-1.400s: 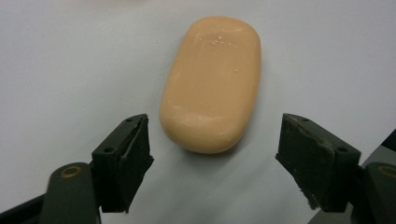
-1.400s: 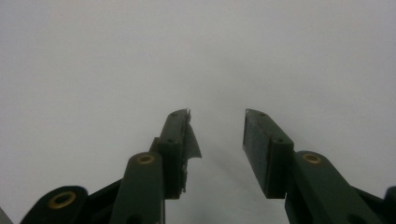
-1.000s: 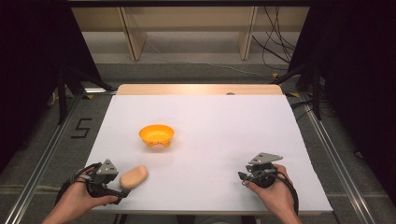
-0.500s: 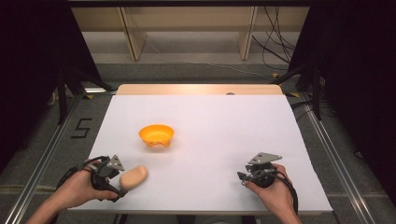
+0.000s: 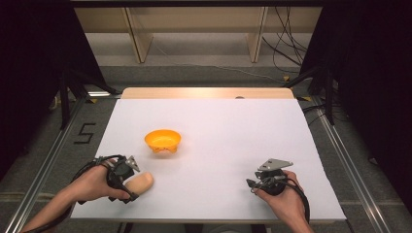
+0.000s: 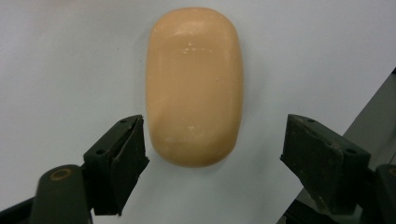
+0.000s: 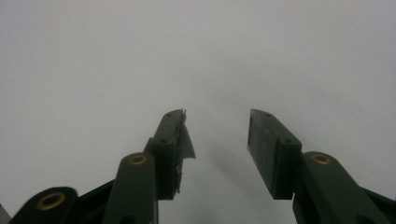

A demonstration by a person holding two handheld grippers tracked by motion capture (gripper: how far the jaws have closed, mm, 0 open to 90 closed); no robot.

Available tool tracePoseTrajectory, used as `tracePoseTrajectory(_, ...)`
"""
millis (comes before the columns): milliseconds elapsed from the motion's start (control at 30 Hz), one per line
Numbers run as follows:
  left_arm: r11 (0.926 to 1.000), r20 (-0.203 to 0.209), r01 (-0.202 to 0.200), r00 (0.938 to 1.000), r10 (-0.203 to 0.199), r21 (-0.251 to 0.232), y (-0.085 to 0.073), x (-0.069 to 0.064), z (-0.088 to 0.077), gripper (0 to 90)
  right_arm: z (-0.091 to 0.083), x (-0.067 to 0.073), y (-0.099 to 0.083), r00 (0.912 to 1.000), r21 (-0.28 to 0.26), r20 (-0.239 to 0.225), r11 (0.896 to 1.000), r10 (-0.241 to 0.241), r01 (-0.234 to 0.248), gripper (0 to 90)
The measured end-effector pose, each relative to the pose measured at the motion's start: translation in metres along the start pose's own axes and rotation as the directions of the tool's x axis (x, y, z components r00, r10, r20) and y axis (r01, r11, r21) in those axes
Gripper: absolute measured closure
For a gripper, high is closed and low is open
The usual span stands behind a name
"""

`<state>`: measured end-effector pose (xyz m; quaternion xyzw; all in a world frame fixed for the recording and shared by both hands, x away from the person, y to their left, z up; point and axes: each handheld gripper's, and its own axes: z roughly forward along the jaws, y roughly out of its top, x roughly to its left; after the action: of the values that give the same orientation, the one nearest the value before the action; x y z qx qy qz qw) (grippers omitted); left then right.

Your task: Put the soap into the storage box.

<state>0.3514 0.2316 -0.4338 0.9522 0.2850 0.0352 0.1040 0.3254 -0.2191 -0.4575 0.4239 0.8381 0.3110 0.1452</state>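
A tan, rounded oblong object (image 5: 142, 182) lies on the white table near the front left corner. In the left gripper view the tan object (image 6: 194, 86) points away from me, its near end between the jaws. My left gripper (image 5: 130, 180) is open, one jaw on each side of that end; the left jaw is almost against it and the right jaw stands well off. An orange bowl (image 5: 163, 140) sits upright farther back. My right gripper (image 5: 251, 184) rests at the front right, open, with nothing between its fingers (image 7: 173, 135).
The white table sheet (image 5: 228, 136) has a bare wooden strip (image 5: 204, 92) along its far edge. The table's front edge and the grey floor (image 6: 376, 109) lie just right of my left gripper. Metal rails (image 5: 340, 145) flank both sides.
My left hand has turned and edged forward, bringing its jaws around the near end of the tan object. The object, the bowl and the right gripper have stayed put.
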Motion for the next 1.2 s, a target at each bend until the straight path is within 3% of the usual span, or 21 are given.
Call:
tracePoseTrajectory(233,0.9949,0.037,-0.046,0.9984,0.043,0.089,0.013,0.006,0.008,21.3,0.001,0.000,0.001,0.9998,0.003,-0.014,1.000,0.014,-0.014,56.1)
tracePoseTrajectory(300,0.9954,0.028,-0.039,0.9989,0.037,0.087,0.017,0.009,0.010,21.5,0.001,-0.001,0.000,1.0000,-0.006,-0.008,1.000,-0.001,0.001,56.0)
tracePoseTrajectory(467,0.9936,0.025,-0.037,0.9991,0.035,0.107,0.026,0.014,0.014,21.6,0.001,-0.001,0.000,0.9997,-0.003,-0.012,1.000,0.021,-0.021,55.8)
tracePoseTrajectory(533,0.9931,0.025,-0.032,0.9992,0.030,0.113,0.028,0.014,0.016,21.5,0.002,-0.001,0.000,1.0000,-0.004,-0.009,1.000,0.004,-0.004,55.6)
tracePoseTrajectory(667,0.9923,0.030,-0.024,0.9993,0.021,0.122,0.030,0.017,0.023,20.5,0.001,0.000,0.000,0.9998,0.013,-0.017,1.000,0.012,-0.012,55.3)
tracePoseTrajectory(700,0.9923,0.032,-0.019,0.9994,0.015,0.122,0.030,0.017,0.024,20.5,0.002,0.001,0.000,0.9997,-0.004,-0.014,1.000,0.018,-0.018,55.3)
tracePoseTrajectory(733,0.9921,0.034,-0.011,0.9994,0.007,0.125,0.030,0.016,0.025,20.5,0.003,0.000,-0.001,0.9999,-0.007,-0.011,1.000,0.000,0.000,55.2)
tracePoseTrajectory(833,0.9906,0.035,-0.009,0.9994,0.004,0.136,0.032,0.016,0.029,19.7,0.003,0.001,0.000,0.9997,0.003,-0.019,1.000,0.018,-0.018,54.8)
tracePoseTrajectory(1000,0.9871,0.025,-0.013,0.9996,0.009,0.160,0.035,0.019,0.033,20.0,0.002,-0.001,0.000,0.9998,0.006,-0.018,1.000,0.000,0.000,54.5)
tracePoseTrajectory(1033,0.9862,0.023,-0.010,0.9997,0.007,0.165,0.035,0.019,0.034,20.1,0.001,0.000,0.000,0.9996,0.013,-0.023,1.000,0.017,-0.017,54.5)
tracePoseTrajectory(1200,0.9859,0.031,-0.014,0.9995,0.009,0.167,0.035,0.019,0.040,22.4,0.002,0.000,0.000,0.9997,0.008,-0.021,1.000,0.013,-0.013,54.3)
